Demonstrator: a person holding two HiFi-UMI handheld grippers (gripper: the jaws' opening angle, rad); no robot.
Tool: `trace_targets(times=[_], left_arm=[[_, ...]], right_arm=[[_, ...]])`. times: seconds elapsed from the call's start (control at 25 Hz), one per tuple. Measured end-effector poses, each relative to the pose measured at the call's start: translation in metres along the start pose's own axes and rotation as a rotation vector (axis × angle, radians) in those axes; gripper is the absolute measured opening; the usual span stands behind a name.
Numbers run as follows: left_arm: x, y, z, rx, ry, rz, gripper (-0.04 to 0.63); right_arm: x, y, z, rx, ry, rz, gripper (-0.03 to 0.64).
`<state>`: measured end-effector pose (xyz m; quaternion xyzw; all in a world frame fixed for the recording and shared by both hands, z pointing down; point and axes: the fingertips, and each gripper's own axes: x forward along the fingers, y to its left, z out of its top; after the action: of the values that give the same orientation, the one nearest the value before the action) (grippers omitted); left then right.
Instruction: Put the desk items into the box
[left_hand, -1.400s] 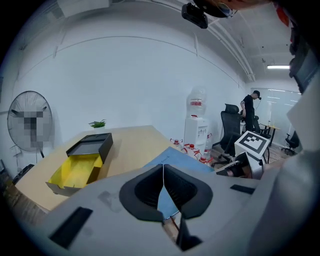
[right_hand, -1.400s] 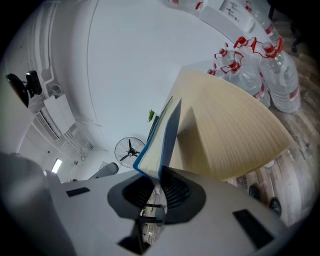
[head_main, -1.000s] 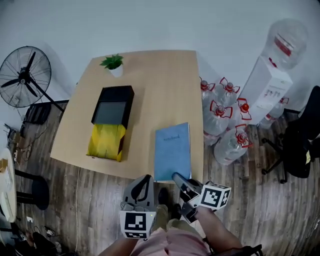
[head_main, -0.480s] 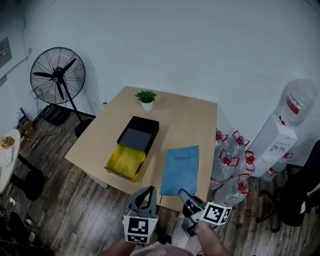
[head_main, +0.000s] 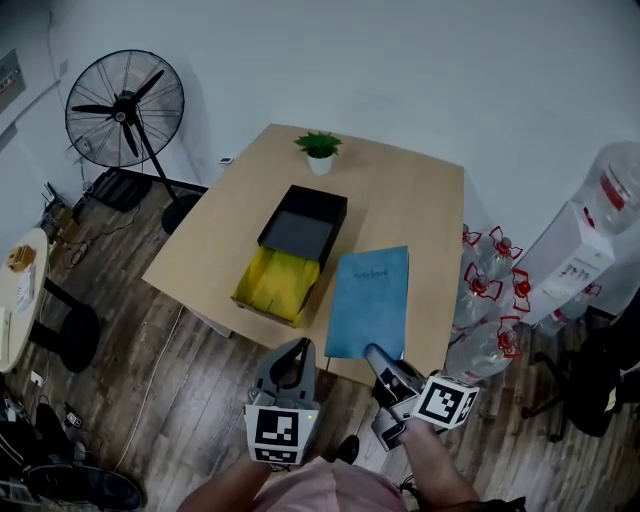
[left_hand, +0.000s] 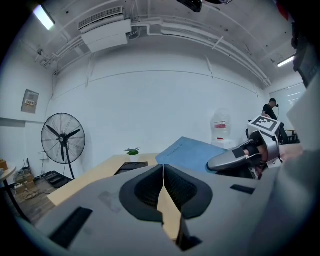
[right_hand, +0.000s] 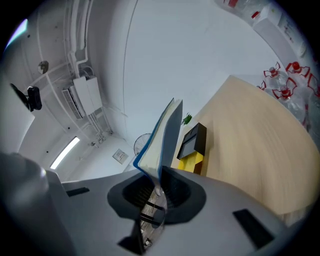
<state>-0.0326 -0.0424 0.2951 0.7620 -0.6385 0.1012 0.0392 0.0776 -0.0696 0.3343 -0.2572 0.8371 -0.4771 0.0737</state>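
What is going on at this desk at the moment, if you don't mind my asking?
A person holds a gripper in each hand. The right gripper is shut on the near edge of the blue notebook, holding it tilted up over the desk. The left gripper is shut and empty. The open black box, with a yellow piece at its near end, sits beside the notebook, which is not yet inside.

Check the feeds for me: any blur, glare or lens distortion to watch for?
Head view: wide lens bows the walls, edges dim, table and notebook sharp. Left gripper view: fisheye, black corners, bright ceiling lamp top left, left gripper close and slightly soft. Right gripper view: tilted fisheye, black corners, notebook clear in the right gripper.
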Motion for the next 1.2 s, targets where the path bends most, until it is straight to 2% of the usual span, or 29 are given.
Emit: trace_targets(times=[0.68,1.2], left_arm=[[-0.010,0.131,-0.034,-0.045,0.007,-0.033,0.015],[-0.023,0.223,-0.019,-0.020,-0.071,-0.053,0.015]], right_arm=[[0.115,0.029,-0.064,0.022,0.001,-0.060,0.046],[0.189,0.072,-0.076,-0.027,-0.077,-0.049,0.046]])
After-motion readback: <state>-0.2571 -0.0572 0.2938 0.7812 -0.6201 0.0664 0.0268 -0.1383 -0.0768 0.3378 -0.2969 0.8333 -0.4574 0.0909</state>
